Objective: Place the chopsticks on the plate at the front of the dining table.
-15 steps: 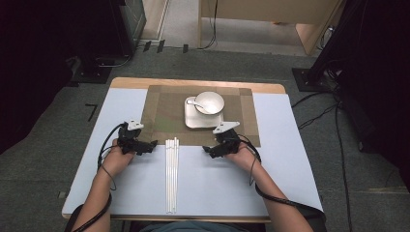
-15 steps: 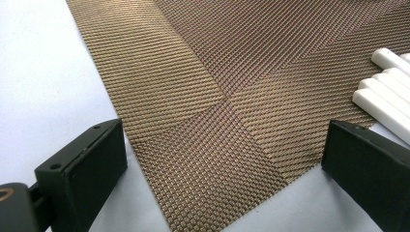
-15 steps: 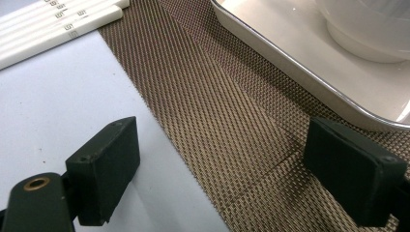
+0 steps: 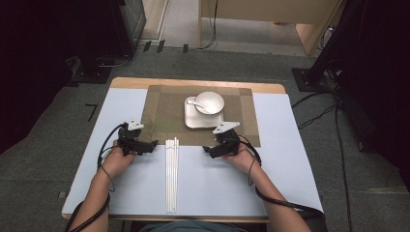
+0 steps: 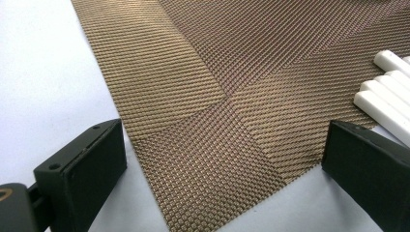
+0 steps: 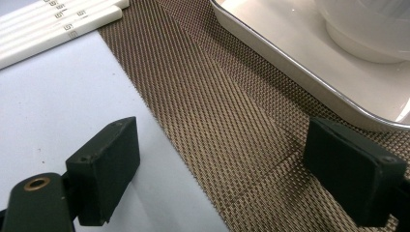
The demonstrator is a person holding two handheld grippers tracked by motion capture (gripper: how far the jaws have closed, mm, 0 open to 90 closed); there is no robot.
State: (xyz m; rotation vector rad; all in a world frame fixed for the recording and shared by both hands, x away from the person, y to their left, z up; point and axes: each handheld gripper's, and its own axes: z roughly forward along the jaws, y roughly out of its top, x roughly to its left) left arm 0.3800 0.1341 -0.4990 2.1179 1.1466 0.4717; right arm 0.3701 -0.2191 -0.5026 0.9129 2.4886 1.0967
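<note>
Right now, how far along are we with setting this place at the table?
Done: the bowl with its spoon sits on the tray, on the woven mat. In hand: nothing; the left gripper and right gripper rest open on either side of the white chopsticks. Left: the chopsticks lie untouched and probably still need placing.

Four white chopsticks (image 4: 171,174) lie flat, side by side and touching, their far ends resting on the near edge of the brown woven placemat (image 4: 164,111).
</note>
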